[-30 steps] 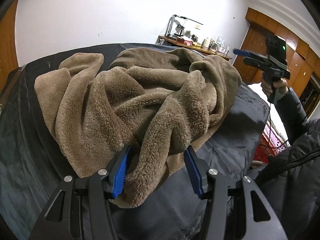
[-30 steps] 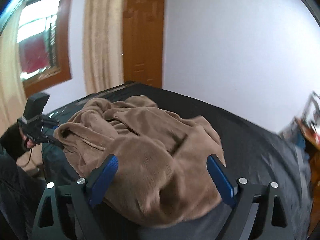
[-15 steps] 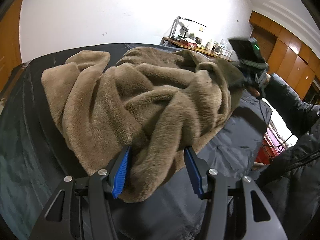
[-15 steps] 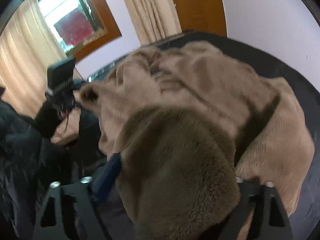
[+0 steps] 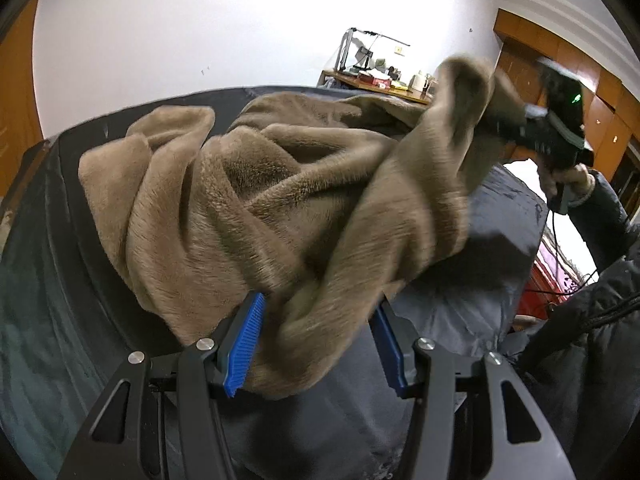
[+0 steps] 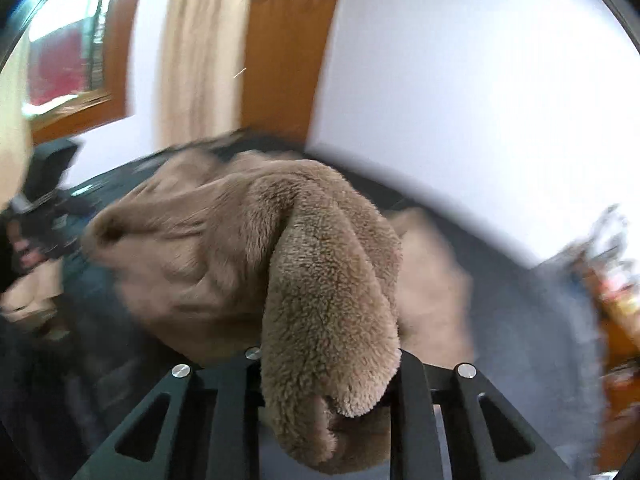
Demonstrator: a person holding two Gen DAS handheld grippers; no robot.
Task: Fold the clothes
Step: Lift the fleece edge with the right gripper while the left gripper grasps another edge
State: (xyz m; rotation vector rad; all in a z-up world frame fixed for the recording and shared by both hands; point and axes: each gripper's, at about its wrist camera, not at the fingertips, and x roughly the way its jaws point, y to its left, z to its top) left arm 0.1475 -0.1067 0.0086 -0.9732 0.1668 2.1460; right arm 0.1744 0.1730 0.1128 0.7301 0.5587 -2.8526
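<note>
On dark bed [image 5: 500, 248], brown fleece garment [image 5: 248, 200] unfolded, bunched. Left tool [image 5: 316, 344] grips 6 o'clock hem; right tool [image 6: 328, 384] closing on 2 o'clock edge. All folds remain.

- The right gripper [image 6: 326, 376] is closing on a thick fold of the brown fleece garment [image 6: 332, 292]; the fold fills the gap between its black fingers [image 6: 412, 408] and hangs over them.
- Beyond that fold, the garment lies heaped on the dark bed cover [image 6: 532, 320].
- Left of the garment, at the frame's edge, the left gripper [image 6: 44, 200] shows as a dark blur.
- Behind the garment stand a wooden door [image 6: 288, 48], a beige curtain [image 6: 200, 52] and a white wall [image 6: 460, 100].
</note>
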